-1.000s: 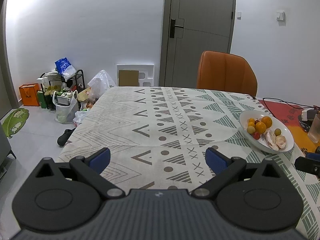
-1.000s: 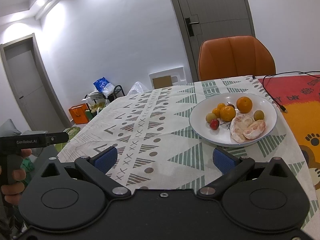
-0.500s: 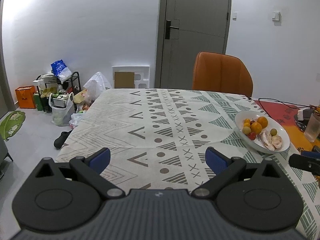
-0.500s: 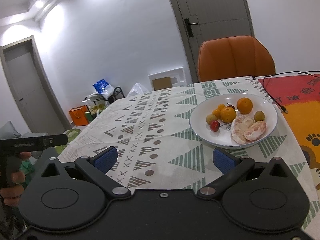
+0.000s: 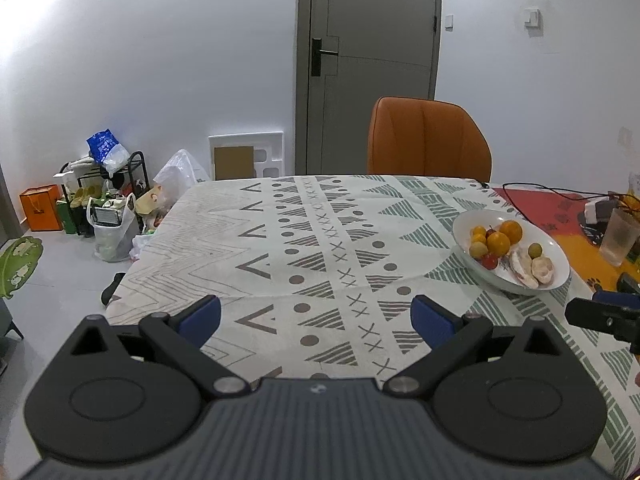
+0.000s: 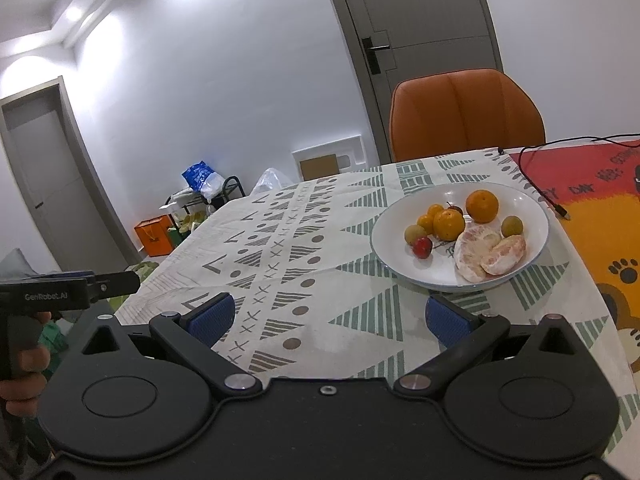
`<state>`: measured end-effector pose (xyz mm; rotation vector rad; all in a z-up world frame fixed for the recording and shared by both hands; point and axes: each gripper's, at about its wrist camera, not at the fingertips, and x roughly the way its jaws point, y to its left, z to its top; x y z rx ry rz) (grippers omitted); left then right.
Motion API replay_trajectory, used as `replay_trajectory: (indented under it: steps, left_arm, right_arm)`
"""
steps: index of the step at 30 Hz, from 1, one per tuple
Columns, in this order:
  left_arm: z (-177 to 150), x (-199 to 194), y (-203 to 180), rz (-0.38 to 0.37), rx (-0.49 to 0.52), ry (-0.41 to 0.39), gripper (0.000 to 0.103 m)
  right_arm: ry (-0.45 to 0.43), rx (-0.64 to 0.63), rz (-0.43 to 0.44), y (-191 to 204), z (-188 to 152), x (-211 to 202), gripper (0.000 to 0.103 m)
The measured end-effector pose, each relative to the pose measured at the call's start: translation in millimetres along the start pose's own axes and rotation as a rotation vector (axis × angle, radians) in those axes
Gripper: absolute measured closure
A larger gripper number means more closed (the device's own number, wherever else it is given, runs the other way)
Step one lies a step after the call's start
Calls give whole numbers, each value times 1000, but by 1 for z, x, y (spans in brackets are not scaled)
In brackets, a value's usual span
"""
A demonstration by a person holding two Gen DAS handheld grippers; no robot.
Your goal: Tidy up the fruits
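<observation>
Both tongs, left [image 5: 316,314] and right [image 6: 328,314], gape wide and empty; steer your right toward the plate [image 6: 532,208] at one o'clock, centring on one orange [image 6: 482,206].

We're in a home, a lived-in dining corner. A bench [image 5: 304,248] draped in a patterned cloth fills the middle, an orange padded chair [image 5: 428,140] tucked at its far side, a grey interior door [image 5: 372,60] behind it. Over by the white wall, household clutter: a small rack [image 5: 100,184] loaded with shoes and bags, an orange paper bag [image 5: 40,208] on the floor. A white plate of fruit [image 6: 536,216] sits on the cloth, a drinking glass [image 5: 620,236] nearby.
</observation>
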<state>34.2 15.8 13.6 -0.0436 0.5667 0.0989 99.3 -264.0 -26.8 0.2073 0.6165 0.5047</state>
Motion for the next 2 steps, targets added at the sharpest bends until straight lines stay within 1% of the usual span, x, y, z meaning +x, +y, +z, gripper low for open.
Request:
replay_trajectory:
  steps: [2]
  left_arm:
    - [0, 1, -2, 0, 5, 3, 3]
  right_arm:
    - [-2, 4, 2, -2, 0, 0, 0]
